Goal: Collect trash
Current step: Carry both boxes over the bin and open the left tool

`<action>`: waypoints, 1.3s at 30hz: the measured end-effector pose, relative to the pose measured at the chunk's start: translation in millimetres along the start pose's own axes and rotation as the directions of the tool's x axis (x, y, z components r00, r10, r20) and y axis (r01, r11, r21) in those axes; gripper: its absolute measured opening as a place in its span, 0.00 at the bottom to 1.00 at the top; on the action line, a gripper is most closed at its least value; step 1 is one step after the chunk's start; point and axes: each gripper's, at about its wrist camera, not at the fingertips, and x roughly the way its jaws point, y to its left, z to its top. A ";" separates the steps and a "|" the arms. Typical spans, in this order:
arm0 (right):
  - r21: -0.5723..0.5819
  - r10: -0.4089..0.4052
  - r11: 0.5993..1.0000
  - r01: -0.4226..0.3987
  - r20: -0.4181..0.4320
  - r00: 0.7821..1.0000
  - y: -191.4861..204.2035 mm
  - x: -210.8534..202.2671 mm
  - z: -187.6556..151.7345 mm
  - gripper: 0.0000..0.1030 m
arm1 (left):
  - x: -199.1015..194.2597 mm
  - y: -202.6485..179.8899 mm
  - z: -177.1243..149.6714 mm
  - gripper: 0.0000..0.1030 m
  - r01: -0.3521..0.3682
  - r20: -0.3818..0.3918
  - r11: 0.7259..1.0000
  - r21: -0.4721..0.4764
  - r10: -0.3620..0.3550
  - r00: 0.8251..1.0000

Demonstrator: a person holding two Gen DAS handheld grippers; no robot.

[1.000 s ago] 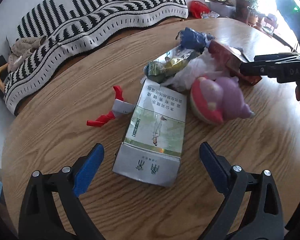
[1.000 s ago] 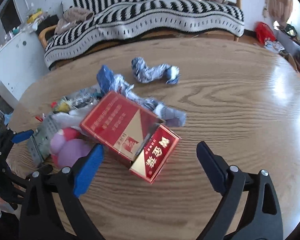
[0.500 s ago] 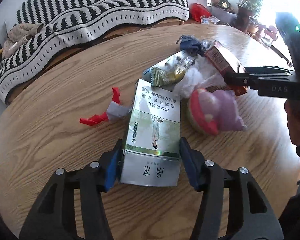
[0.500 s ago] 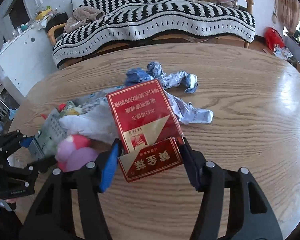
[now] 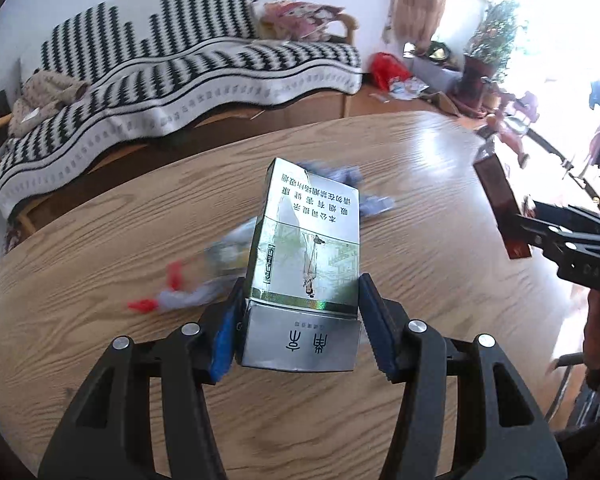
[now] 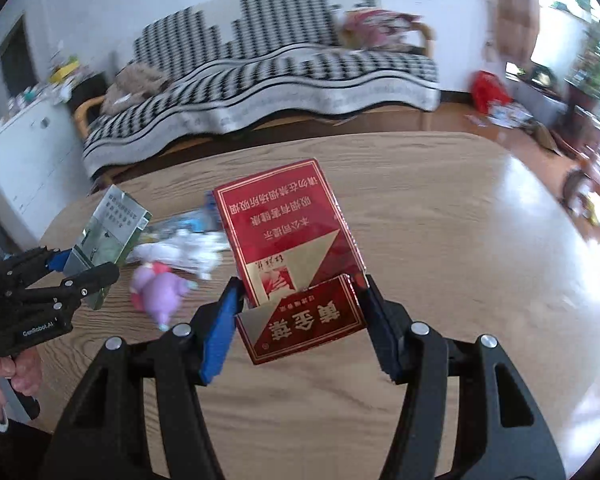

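Two cartons up off the tabletop (image 5: 440,240) at once, so double the chances to fumble.

Left wrist view first: left gripper (image 5: 300,320) just finished closing, fingers (image 5: 225,336) now pinching the silver-green carton (image 5: 306,248) at its near end only. Most of the carton sticking out forward, past the fingers, above the trash pile (image 5: 204,276) of blurry wrappers and a red scrap. Long overhang plus thin cardboard, so probably prone to pivoting or caving in under a hard squeeze. Right of the carton, other gripper visible with the red one edge-on.

Right wrist view: right gripper (image 6: 300,316) likewise just closed, fingers (image 6: 218,336) clamping the red carton (image 6: 288,240) right at the opened flap. Likely weak spot, since a loose lid could fold and let the box slide out. Left of the red carton, purple toy (image 6: 160,288) and white wrapper (image 6: 188,250) lying on the tabletop, with the silver-green carton beyond in the other gripper. No bin in sight in either view, so possibly a long carry on two shaky grips.
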 end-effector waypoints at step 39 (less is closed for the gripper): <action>0.596 -0.306 0.703 0.389 -0.241 0.921 -387.0 -137.0 -207.0 0.57 | 111.9 -481.2 -98.5 0.53 0.511 -0.280 0.729 0.455 -0.428 0.859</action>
